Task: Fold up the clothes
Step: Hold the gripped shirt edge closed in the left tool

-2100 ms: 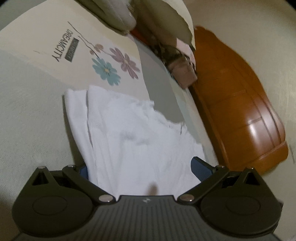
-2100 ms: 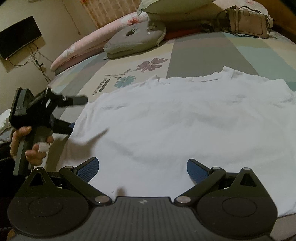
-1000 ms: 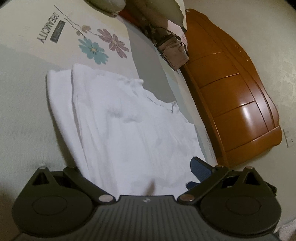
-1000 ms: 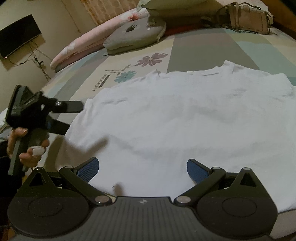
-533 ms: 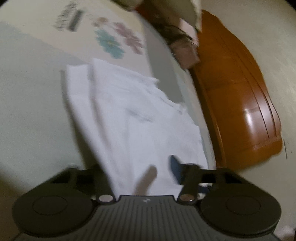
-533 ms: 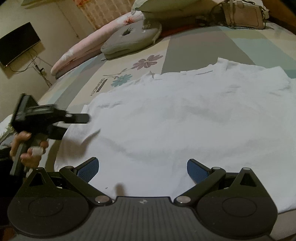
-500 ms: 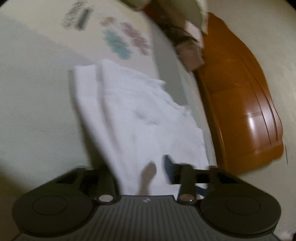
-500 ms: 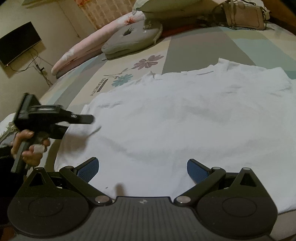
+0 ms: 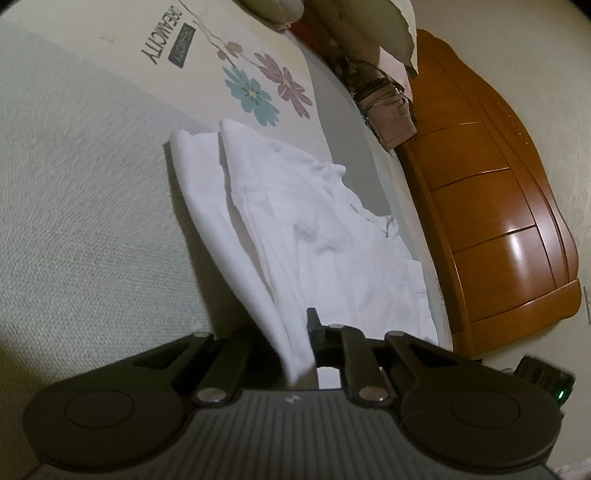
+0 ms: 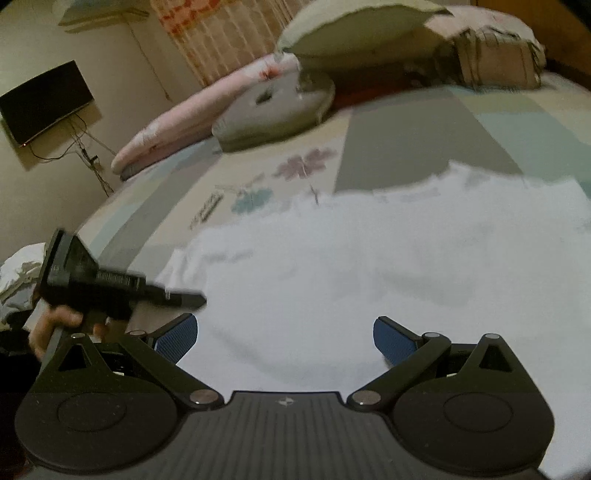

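Left gripper (image 9: 301, 345) pinches white cotton T-shirt (image 10: 369, 266) edge, probably to lift a fold; right gripper (image 10: 284, 338) hovers over it, jaws spread, empty.

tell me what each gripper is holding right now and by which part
The left gripper pinches the white t-shirt by its near side edge. The right gripper is open, holding nothing.

A bed (image 10: 406, 140) covered by a patchwork sheet printed with flowers is being used as the work surface. A white shirt (image 10: 369, 266) is being spread flat across its middle. Toward the head, a grey ring cushion (image 10: 273, 110), a pink bolster (image 10: 177, 125), a pale pillow (image 10: 351, 33) and a beige handbag (image 9: 388, 110) are being rested on the sheet.
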Tool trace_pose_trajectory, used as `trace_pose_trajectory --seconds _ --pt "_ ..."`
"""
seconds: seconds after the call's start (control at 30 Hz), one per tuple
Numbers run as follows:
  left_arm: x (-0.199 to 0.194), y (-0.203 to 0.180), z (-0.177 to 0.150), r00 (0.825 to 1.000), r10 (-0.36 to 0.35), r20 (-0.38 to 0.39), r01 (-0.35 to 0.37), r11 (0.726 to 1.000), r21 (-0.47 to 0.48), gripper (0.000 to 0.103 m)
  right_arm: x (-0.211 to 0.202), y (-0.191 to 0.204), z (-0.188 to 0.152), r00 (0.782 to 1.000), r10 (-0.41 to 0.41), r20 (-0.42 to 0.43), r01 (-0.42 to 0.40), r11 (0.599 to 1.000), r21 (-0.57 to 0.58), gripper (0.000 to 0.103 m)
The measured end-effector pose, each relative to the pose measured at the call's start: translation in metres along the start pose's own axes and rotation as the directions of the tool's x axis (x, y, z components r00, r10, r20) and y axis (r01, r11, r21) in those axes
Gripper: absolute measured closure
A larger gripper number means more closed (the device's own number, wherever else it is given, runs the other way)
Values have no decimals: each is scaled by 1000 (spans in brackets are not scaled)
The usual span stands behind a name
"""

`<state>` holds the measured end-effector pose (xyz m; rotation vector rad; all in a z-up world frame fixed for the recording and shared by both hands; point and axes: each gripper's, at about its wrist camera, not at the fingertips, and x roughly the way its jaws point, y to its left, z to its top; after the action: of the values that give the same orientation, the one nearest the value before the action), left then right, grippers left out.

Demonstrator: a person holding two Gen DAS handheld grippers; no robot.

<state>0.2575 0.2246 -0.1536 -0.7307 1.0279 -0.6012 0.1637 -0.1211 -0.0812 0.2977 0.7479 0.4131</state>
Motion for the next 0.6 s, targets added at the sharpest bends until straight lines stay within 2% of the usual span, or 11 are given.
trace_pose_trajectory --seconds 0.07,0.37,0.5,0.6 --pt "0 0 -1 1000 4 5 -4 1000 5 91 11 2 11 1000 0 23 1 1000 -16 0" --pt "5 -3 -2 1000 19 16 -20 1000 18 91 74 -18 25 993 -110 50 110 994 0 0" --pt "4 -2 -2 1000 14 19 -14 1000 17 91 75 -24 41 993 -103 63 103 995 -5 0" --pt "4 -3 -3 1000 17 24 -18 1000 24 91 68 -43 53 989 -117 96 116 993 12 0"
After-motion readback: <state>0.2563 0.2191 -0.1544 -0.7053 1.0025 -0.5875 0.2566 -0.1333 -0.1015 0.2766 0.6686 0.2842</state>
